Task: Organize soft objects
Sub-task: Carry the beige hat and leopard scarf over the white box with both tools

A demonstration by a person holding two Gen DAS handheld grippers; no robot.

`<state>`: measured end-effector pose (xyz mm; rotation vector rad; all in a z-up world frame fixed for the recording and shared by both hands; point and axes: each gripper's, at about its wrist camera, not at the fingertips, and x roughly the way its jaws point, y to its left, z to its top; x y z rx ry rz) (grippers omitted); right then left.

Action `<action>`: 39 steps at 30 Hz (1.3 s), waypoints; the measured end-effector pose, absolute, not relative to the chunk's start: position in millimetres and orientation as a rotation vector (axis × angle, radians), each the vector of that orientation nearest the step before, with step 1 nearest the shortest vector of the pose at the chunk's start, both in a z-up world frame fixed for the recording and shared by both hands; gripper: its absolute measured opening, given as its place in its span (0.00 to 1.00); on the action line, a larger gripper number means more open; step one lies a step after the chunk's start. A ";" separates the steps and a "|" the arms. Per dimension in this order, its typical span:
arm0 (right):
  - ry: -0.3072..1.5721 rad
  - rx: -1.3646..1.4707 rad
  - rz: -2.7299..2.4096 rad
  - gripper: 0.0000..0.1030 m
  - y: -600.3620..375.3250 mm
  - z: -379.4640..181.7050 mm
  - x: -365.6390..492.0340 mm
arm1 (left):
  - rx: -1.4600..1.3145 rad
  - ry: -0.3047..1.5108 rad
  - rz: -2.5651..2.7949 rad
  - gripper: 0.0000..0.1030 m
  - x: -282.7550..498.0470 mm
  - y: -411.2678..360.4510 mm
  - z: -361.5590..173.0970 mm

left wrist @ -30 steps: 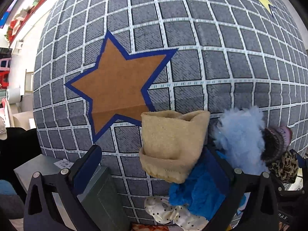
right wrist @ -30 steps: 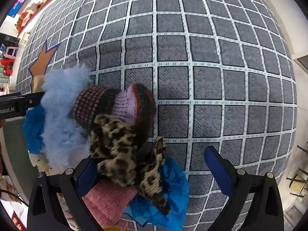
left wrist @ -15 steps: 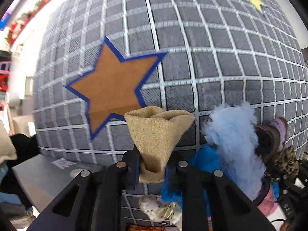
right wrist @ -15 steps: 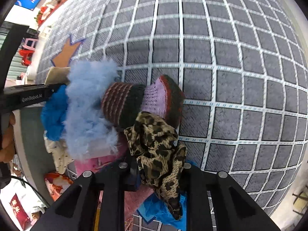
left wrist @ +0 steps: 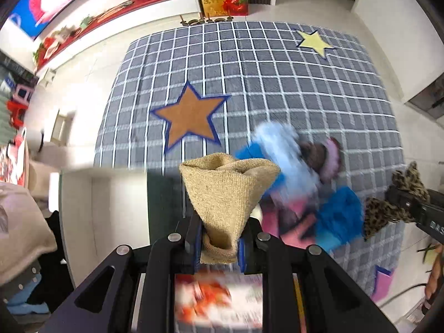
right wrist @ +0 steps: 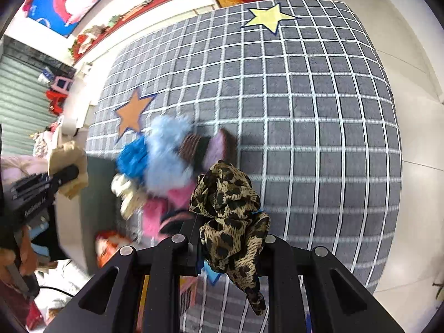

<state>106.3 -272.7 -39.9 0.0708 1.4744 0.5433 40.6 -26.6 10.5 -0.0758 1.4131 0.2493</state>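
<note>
My left gripper [left wrist: 220, 242] is shut on a tan knitted piece [left wrist: 227, 194], held high above the grey checked rug [left wrist: 277, 105]. My right gripper [right wrist: 230, 245] is shut on a leopard-print cloth [right wrist: 227, 208] that hangs from its jaws. In the left wrist view that cloth [left wrist: 388, 211] shows at the right edge. A pile of soft things lies on the rug below: a light blue fluffy piece [right wrist: 169, 152], a bright blue piece [right wrist: 130, 158], a brown and lilac knitted item [right wrist: 208, 147], pink fabric [right wrist: 155, 216] and a white spotted piece [right wrist: 127, 194].
An orange star [left wrist: 188, 122] and a yellow star [left wrist: 313, 41] are marked on the rug. A pink patch [left wrist: 383, 280] lies near its front right corner. White floor surrounds the rug. A dark green surface [right wrist: 97, 194] and clutter sit at the left; a red shelf [left wrist: 111, 16] runs along the far wall.
Both grippers went from open to shut, the left on the tan knit, the right on the leopard cloth. Both then rose well above the pile, lifting their pieces off it.
</note>
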 end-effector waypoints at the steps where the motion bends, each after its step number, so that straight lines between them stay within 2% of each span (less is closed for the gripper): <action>1: 1.478 0.072 0.552 0.21 -269.0 -33.9 107.8 | -0.092 1.416 0.261 0.21 33.2 -34.1 26.1; 3: 1.481 0.068 0.584 0.21 -274.7 -19.9 93.0 | -0.108 1.417 0.287 0.21 14.1 -42.1 57.2; 11: 1.457 0.035 0.655 0.21 -251.0 24.9 33.0 | -0.148 1.407 0.319 0.21 -67.0 -24.8 80.5; 17: 1.452 0.036 0.676 0.21 -192.5 40.0 -8.0 | -0.170 1.418 0.330 0.21 -110.3 20.8 74.9; 23: 1.417 -0.119 0.756 0.21 -118.7 57.2 -39.2 | -0.246 1.382 0.349 0.21 -140.0 62.1 71.0; 39: 1.386 -0.398 0.901 0.21 -22.2 62.6 -72.1 | -0.425 1.350 0.379 0.21 -173.9 97.5 51.7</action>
